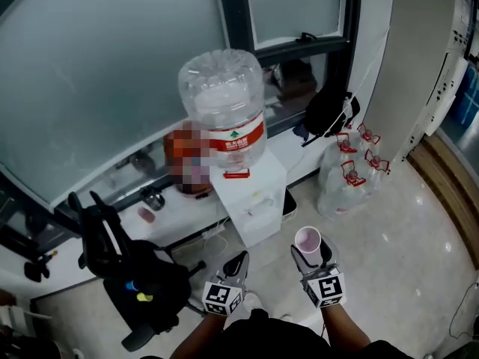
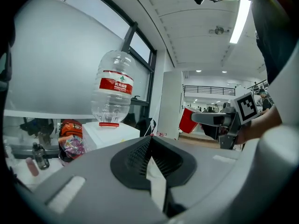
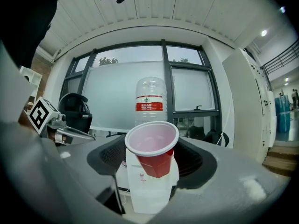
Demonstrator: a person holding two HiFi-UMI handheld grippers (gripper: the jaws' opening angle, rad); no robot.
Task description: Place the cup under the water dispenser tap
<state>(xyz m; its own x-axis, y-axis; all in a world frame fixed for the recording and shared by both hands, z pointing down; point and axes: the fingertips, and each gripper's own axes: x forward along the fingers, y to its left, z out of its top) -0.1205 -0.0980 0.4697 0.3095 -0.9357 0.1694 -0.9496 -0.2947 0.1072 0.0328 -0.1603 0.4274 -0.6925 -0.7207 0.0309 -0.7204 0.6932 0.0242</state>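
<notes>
While the person faces a big frosted window (image 1: 97, 73), a white water dispenser (image 1: 253, 200) stands in front of it on the pale glossy floor (image 1: 404, 253). Clear bottle (image 1: 223, 107) with a red label sits upside down on top of the dispenser and looks empty. Tap is too small to make out. Black office chair (image 1: 123, 264) at head view's left, near the dispenser. Cluster of clear jugs (image 1: 348, 174) with red handles stands on the floor right of the dispenser, by the white wall. Dark bag (image 1: 329, 111) rests on the sill above them.

Left tool (image 2: 150, 143) is closed, tips meeting, nothing between them, pointing toward the dispenser. Right tool (image 1: 308, 254) is clamped on the cup (image 1: 307, 239), pads pressing its two sides. Cup is red outside, pale inside, upright, mouth up, looks empty. It is held in the air in front of the dispenser, near it but not touching, below the bottle's level.
</notes>
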